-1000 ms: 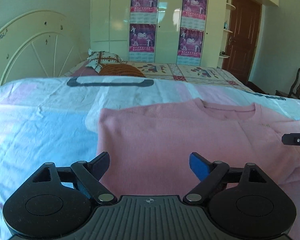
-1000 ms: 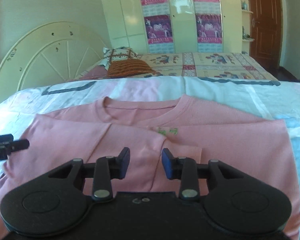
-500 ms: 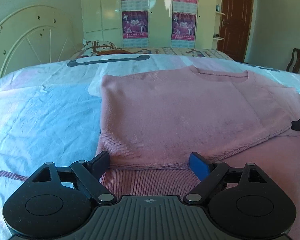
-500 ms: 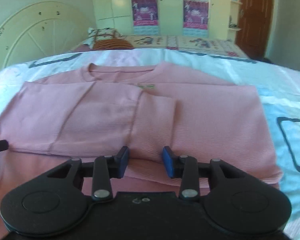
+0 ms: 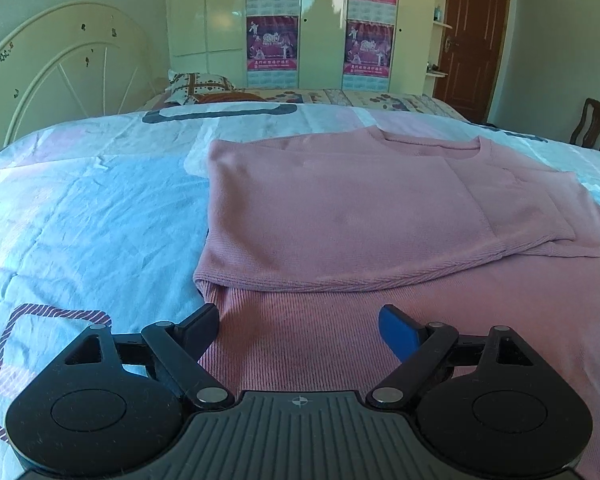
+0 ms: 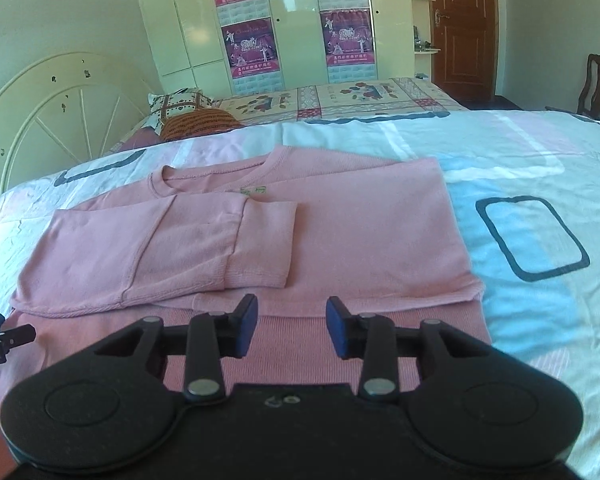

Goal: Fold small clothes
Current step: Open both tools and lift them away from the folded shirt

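Two sleeves lie folded across the pink sweater (image 6: 340, 240) on the bed (image 5: 80, 208) — our left gripper (image 5: 298, 330) wide open, right gripper (image 6: 292, 324) part-open, both empty; next, we judge, gripping the hem

The sweater (image 6: 340, 240) lies on the bed (image 6: 540, 208) — sleeves folded across it — pillow (image 6: 180, 104) behind.

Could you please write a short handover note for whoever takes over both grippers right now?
Left gripper: open wide, empty, over the sweater's near left hem.
Right gripper: partly open, empty, over the near hem.
Pink sweater: flat on the bed sheet, neckline away from you.
Done: both sides and sleeves folded inward; the sleeve cuffs lie across the middle.
Left: probably fold the ribbed bottom hem up toward the collar.
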`<state>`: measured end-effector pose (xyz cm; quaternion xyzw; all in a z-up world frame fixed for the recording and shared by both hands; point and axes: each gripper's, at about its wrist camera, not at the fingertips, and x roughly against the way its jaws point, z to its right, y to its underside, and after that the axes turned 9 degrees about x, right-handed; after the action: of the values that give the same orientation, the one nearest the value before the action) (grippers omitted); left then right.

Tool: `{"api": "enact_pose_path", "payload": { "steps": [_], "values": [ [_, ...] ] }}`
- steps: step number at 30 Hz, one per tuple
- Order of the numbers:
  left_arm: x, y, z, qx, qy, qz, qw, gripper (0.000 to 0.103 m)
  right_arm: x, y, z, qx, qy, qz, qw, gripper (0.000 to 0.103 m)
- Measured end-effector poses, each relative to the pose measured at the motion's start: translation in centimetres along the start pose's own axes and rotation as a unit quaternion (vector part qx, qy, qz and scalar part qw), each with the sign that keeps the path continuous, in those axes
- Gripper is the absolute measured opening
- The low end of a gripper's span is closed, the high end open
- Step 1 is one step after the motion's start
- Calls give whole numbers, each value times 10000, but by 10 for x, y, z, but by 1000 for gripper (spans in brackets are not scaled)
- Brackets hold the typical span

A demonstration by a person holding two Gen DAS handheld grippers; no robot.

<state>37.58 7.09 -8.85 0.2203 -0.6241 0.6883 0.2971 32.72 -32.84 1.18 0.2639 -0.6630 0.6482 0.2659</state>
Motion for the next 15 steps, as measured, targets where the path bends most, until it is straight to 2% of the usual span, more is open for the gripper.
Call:
{"api": "enact_pose_path", "payload": {
  "steps": [15],
  "values": [
    [56, 47, 24, -203, -333, -67, 9992, 86, 53, 35, 21, -60, -333, 87, 9994, 38]
  ]
}}
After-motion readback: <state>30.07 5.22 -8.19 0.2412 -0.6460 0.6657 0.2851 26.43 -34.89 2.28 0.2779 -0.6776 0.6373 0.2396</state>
